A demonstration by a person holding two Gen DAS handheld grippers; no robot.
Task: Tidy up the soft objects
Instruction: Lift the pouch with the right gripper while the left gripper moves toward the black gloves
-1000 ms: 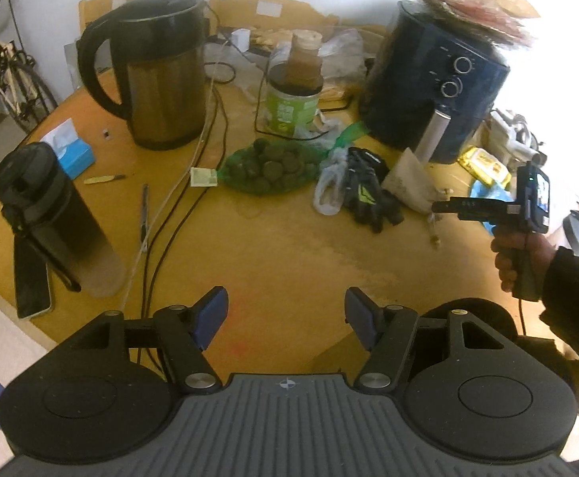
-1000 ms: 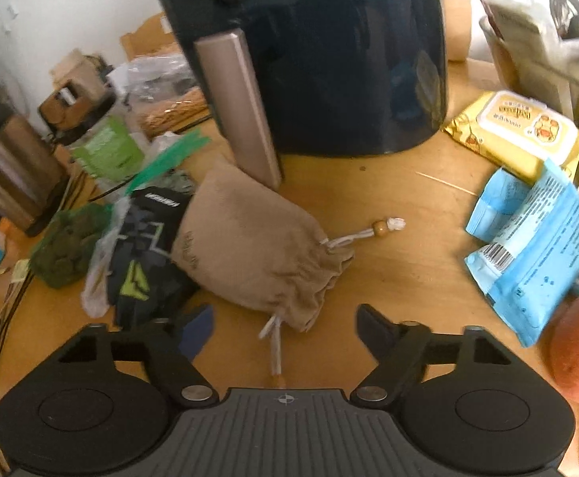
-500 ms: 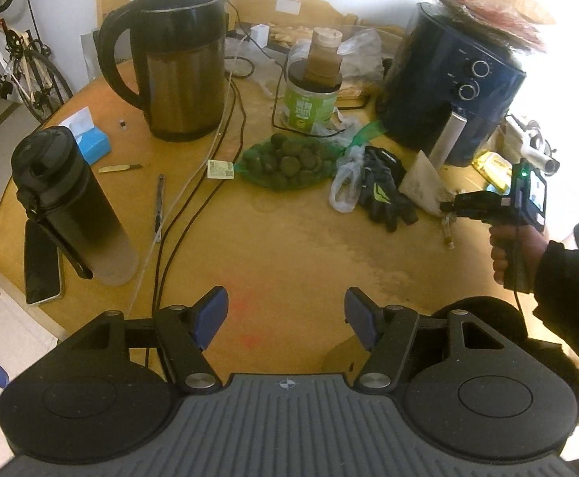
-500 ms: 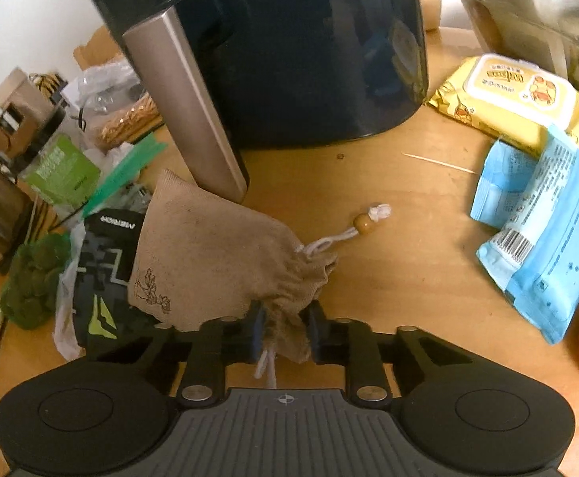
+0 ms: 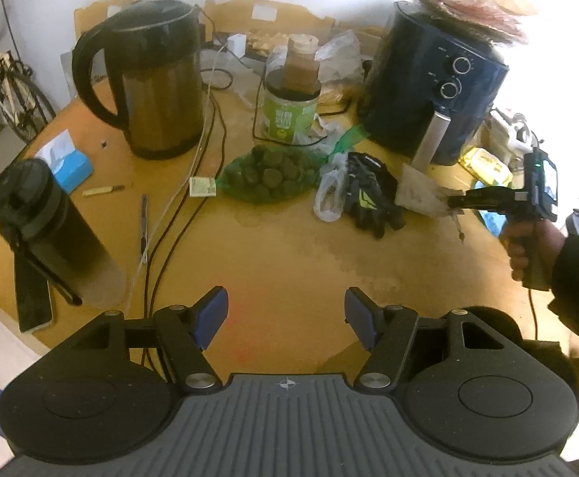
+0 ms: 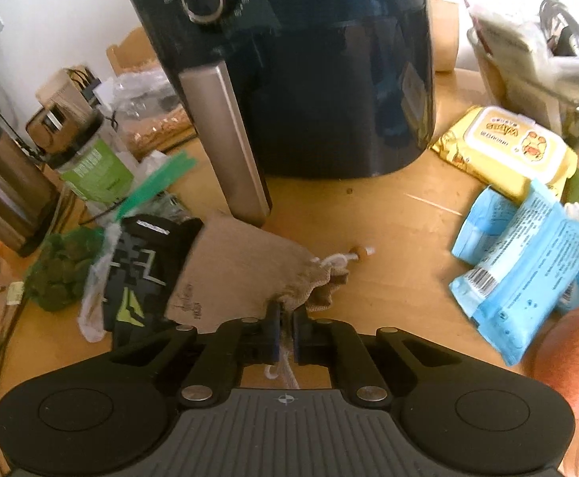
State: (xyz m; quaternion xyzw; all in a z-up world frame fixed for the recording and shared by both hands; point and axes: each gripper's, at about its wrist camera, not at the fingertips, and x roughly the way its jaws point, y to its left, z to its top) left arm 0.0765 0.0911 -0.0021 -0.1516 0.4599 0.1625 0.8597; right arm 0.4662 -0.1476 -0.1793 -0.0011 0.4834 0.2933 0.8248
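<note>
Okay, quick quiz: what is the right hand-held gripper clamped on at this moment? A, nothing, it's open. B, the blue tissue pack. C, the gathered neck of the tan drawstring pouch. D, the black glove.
C: in the right wrist view the right hand-held gripper has its jaws shut on the gathered neck of the tan drawstring pouch, with the white cord trailing out between them.

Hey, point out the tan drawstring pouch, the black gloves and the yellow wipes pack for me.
tan drawstring pouch (image 6: 233, 266): right wrist view, flat middle of the cloth.
black gloves (image 6: 138, 266): right wrist view, patterned back of the glove.
yellow wipes pack (image 6: 508, 143): right wrist view, on the lid.
</note>
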